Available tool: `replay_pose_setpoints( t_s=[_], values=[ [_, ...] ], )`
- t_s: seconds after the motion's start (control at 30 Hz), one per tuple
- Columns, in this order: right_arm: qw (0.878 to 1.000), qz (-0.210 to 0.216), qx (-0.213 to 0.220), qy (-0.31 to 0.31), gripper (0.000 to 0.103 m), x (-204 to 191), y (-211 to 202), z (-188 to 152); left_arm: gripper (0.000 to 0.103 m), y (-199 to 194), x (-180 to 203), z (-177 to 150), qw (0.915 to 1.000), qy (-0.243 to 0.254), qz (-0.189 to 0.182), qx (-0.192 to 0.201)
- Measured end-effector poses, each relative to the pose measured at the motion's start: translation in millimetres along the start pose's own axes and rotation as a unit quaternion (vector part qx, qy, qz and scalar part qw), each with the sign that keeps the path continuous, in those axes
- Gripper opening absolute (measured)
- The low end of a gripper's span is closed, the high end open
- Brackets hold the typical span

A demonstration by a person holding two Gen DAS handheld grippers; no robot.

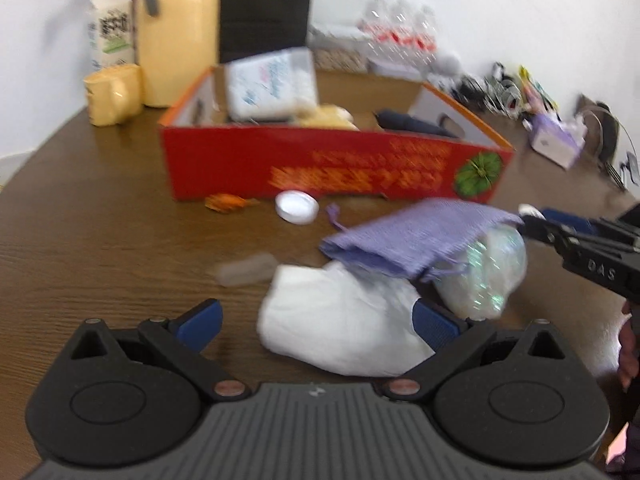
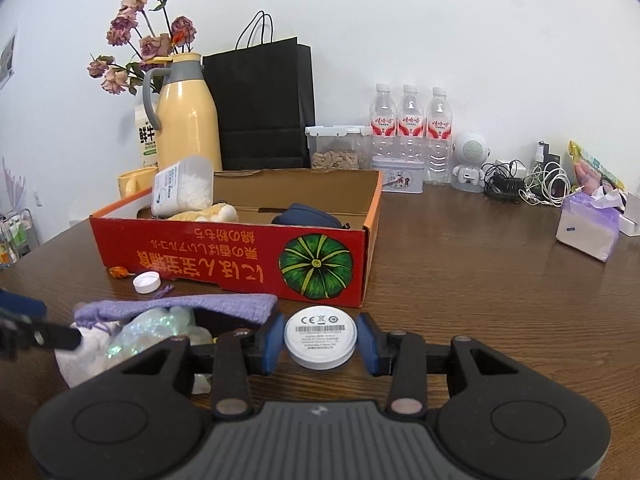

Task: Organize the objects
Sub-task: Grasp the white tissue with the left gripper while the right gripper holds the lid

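Note:
A red cardboard box (image 1: 320, 168) stands open on the wooden table and shows in the right wrist view too (image 2: 224, 256). Inside are a white cotton-swab tub (image 2: 182, 186), a yellow plush (image 2: 216, 213) and a dark pouch (image 2: 308, 214). My left gripper (image 1: 316, 322) is open around a white crumpled cloth (image 1: 340, 320). A lilac knitted pouch (image 1: 420, 236) and a shiny plastic wrap (image 1: 488, 268) lie just beyond. My right gripper (image 2: 320, 342) is shut on a white round disc (image 2: 320, 336) in front of the box.
A white bottle cap (image 1: 297, 207) and an orange scrap (image 1: 226, 202) lie by the box front. A yellow jug (image 2: 186, 120), black bag (image 2: 260, 108), water bottles (image 2: 408, 128), cables (image 2: 524, 184) and a tissue pack (image 2: 588, 228) line the back.

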State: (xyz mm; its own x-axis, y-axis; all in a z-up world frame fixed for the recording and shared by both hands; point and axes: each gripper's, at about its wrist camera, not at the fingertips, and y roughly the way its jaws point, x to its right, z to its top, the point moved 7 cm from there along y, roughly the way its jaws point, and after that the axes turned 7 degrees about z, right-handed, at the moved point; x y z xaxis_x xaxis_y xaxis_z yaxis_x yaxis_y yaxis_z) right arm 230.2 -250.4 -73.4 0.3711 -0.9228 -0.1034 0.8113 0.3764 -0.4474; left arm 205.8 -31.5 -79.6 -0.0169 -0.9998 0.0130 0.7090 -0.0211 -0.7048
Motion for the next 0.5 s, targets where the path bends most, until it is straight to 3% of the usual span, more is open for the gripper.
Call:
replay_pose_setpoints(
  t_s=[0.27,0.5],
  values=[
    [1.000,0.012,0.009,0.002,0.038,-2.2,-3.7,0.4,0.103,11.0,18.0,-2.6,0.9996,0.000,-0.007,-0.026],
    [1.000,0.020,0.013,0.003,0.038,-3.4,-5.1,1.1,0.103,15.5,26.5,-5.7,0.9996,0.018,0.023,0.002]
  ],
)
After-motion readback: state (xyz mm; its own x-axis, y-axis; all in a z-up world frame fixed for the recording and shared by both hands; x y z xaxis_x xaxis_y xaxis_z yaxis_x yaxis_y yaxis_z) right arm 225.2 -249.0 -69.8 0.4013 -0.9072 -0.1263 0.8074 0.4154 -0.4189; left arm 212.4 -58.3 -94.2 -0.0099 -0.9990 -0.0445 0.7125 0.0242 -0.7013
